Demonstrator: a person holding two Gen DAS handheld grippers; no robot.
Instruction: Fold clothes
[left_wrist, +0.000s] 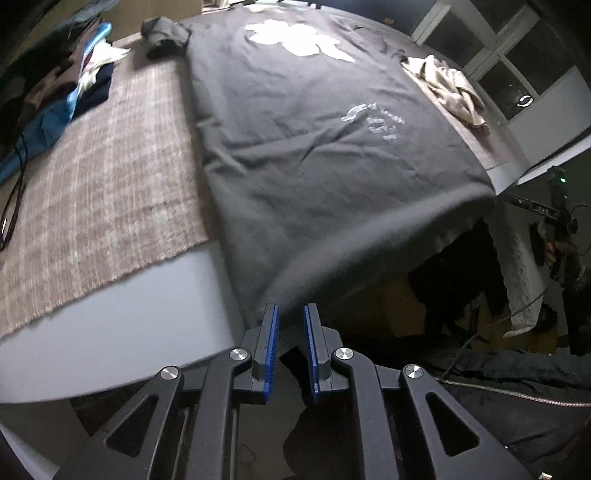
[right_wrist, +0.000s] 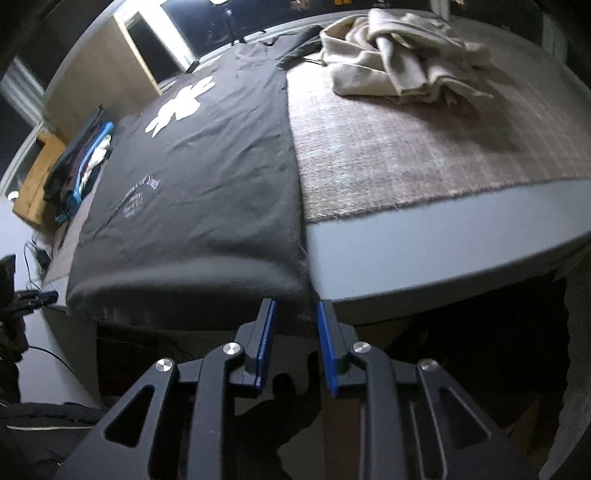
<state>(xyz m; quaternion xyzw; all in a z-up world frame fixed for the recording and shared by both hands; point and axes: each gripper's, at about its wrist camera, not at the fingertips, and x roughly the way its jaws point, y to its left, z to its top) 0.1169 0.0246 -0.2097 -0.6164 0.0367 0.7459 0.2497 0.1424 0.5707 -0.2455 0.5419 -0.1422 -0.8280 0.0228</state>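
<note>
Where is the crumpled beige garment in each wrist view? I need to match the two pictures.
Left wrist: the crumpled beige garment lies upper right, just past the right edge of the dark T-shirt.
Right wrist: the garment lies top centre-right on the woven mat, right of the T-shirt.
Shared landmark: the T-shirt's white flower print.

the dark grey printed t-shirt (left_wrist: 314, 147) lies flat on the woven beige blanket (left_wrist: 103, 184), which covers the light grey table (left_wrist: 122, 317). the shirt's near hem hangs over the table's front edge. the crumpled cream garment (right_wrist: 399, 55) rests on the blanket to the shirt's right, toward the far side. the stack of mixed clothes (left_wrist: 74, 81) sits left of the shirt. the left gripper (left_wrist: 291, 314) is just before the hem's left corner, the right gripper (right_wrist: 295, 308) just before its right corner.
</note>
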